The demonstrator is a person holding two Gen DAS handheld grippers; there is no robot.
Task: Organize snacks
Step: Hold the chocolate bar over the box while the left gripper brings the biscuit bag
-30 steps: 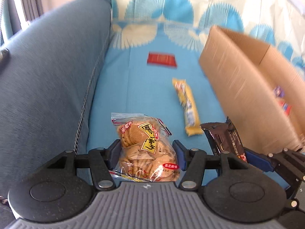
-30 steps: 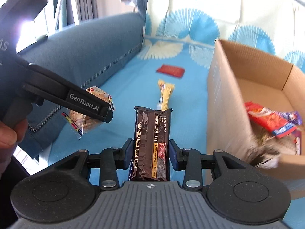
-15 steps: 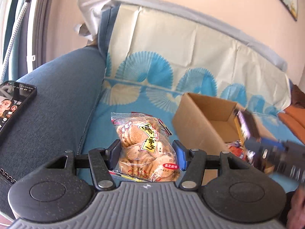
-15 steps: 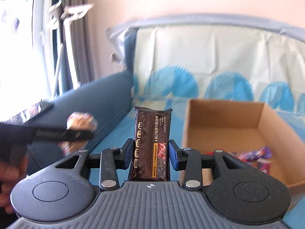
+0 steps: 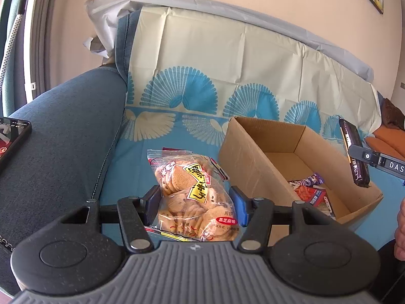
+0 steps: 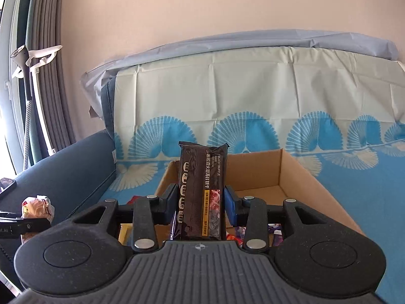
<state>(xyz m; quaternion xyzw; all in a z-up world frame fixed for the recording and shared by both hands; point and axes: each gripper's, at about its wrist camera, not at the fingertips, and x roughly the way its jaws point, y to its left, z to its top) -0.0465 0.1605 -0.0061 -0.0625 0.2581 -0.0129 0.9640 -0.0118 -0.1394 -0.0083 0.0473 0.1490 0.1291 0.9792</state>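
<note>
My left gripper (image 5: 195, 206) is shut on a clear bag of round biscuits (image 5: 192, 197), held up over the blue sofa seat, left of an open cardboard box (image 5: 250, 162). My right gripper (image 6: 200, 202) is shut on a dark brown cracker pack (image 6: 201, 192), held upright above the near end of the same box (image 6: 303, 177). The brown pack also shows in the left wrist view (image 5: 353, 152) over the box's right side. The biscuit bag shows at the left edge of the right wrist view (image 6: 38, 206). The box holds several wrapped snacks (image 5: 310, 192).
A dark blue sofa armrest (image 5: 63, 139) runs along the left with a phone (image 5: 10, 139) on it. A cream and blue patterned cover (image 5: 227, 71) drapes the backrest. A wall and curtains (image 6: 43, 76) lie behind. An orange cushion (image 5: 387, 139) is at far right.
Both grippers have lifted from the seat with their snacks. The right gripper has moved over the box and the left has risen beside it. Snacks on the seat have dropped out of view.
</note>
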